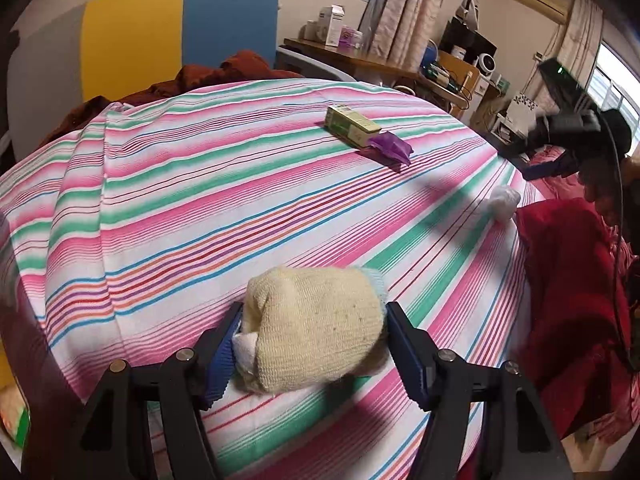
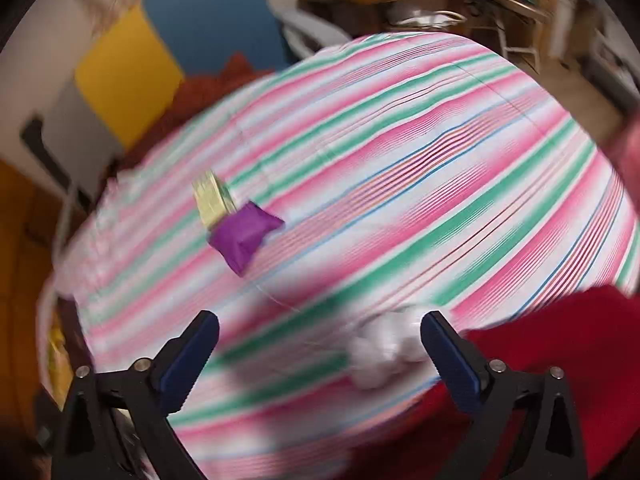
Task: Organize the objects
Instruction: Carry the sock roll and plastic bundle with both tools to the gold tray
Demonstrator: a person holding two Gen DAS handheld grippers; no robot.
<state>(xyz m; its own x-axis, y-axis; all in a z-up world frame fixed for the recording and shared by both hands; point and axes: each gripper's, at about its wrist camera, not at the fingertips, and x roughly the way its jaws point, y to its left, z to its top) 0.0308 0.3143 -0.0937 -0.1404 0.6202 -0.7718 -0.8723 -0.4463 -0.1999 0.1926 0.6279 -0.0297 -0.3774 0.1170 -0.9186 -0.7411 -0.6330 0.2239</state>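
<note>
Left wrist view: left gripper (image 1: 312, 344) clamps cream rolled sock (image 1: 316, 328); its underside hidden | right wrist view, blurred: right gripper (image 2: 320, 344) open; white bundle (image 2: 384, 354) indistinct

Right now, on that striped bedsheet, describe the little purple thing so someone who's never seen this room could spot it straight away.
Start from the pink, green and white striped sheet that covers the bed. Out on its open middle lies a small yellow-green carton, and the purple packet lies right against the carton's end. It is the only purple item there, soft and crumpled, unlike the stiff box beside it.
</note>
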